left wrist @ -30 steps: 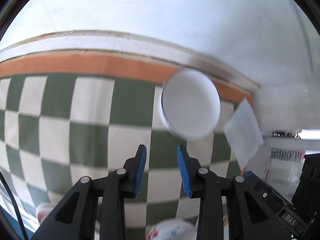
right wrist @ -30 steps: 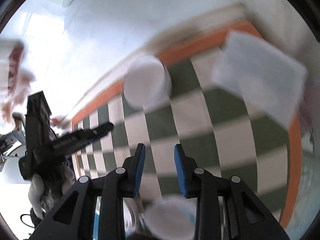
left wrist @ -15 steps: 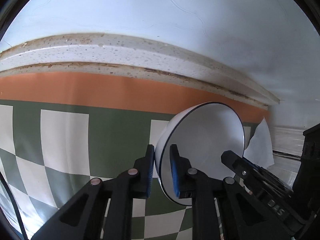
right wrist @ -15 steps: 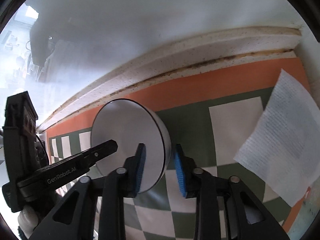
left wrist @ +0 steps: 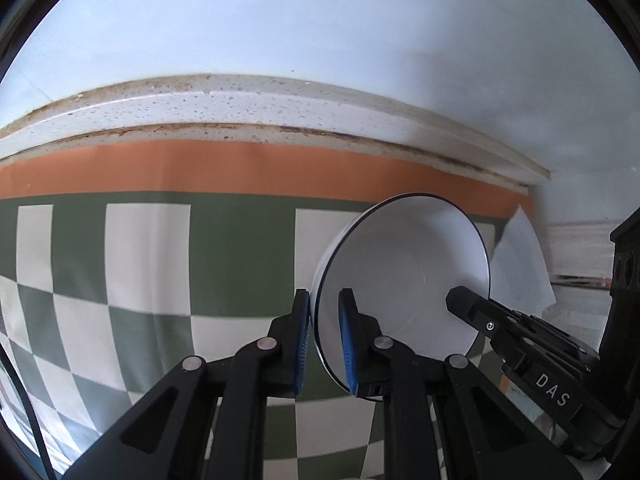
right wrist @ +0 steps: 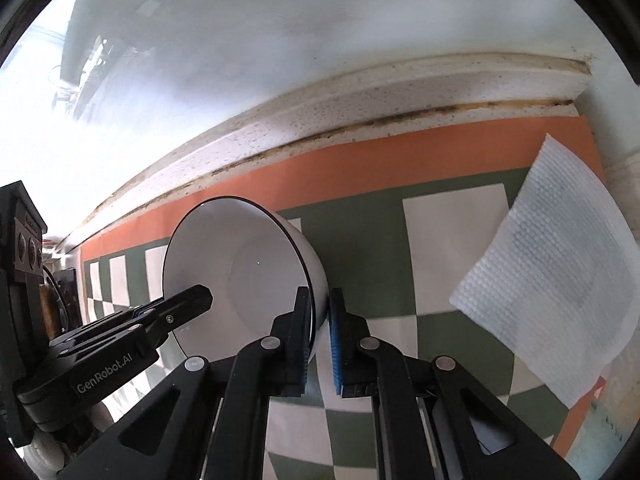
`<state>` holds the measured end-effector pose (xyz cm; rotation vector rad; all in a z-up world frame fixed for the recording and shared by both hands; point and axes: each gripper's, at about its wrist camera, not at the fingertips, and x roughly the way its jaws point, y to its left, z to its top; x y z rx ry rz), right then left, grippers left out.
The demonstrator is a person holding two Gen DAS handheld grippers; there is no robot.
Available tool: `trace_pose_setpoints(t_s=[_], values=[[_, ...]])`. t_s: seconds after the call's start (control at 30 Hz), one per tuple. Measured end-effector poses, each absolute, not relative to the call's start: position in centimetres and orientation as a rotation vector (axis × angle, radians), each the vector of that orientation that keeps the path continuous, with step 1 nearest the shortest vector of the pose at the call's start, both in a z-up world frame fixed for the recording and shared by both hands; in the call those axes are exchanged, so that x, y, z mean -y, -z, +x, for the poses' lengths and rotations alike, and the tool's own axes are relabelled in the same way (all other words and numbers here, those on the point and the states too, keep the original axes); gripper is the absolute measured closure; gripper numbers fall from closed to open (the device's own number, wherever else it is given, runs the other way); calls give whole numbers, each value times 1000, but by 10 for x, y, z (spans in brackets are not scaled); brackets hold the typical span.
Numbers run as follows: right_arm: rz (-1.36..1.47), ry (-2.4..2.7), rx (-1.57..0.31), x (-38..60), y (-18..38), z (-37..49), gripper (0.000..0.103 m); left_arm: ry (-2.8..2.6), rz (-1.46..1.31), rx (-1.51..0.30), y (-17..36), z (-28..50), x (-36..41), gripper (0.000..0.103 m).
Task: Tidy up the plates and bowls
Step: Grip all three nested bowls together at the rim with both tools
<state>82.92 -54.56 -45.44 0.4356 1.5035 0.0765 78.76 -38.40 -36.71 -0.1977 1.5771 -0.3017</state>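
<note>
Both claws had just closed on opposite rims of the white bowl [left wrist: 404, 276], left claw [left wrist: 323, 344] and right claw [right wrist: 319, 344] pinching it over the checked table [left wrist: 140, 248], bowl secured, ready to lift

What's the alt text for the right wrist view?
The right gripper clamps the near rim of a white ceramic bowl with a thin dark rim line, its blue-padded fingers either side of the wall. The left gripper reaches into the bowl from the left. They are above a green-and-white checkered, orange-bordered mat; a white paper towel lies right.
</note>
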Motion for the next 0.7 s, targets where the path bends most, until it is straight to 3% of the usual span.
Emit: trace_pose_setpoints(t_s=[0.7], values=[[446, -47, -1361, 550, 324, 661, 93, 478, -86, -1471, 259, 651, 378, 90]])
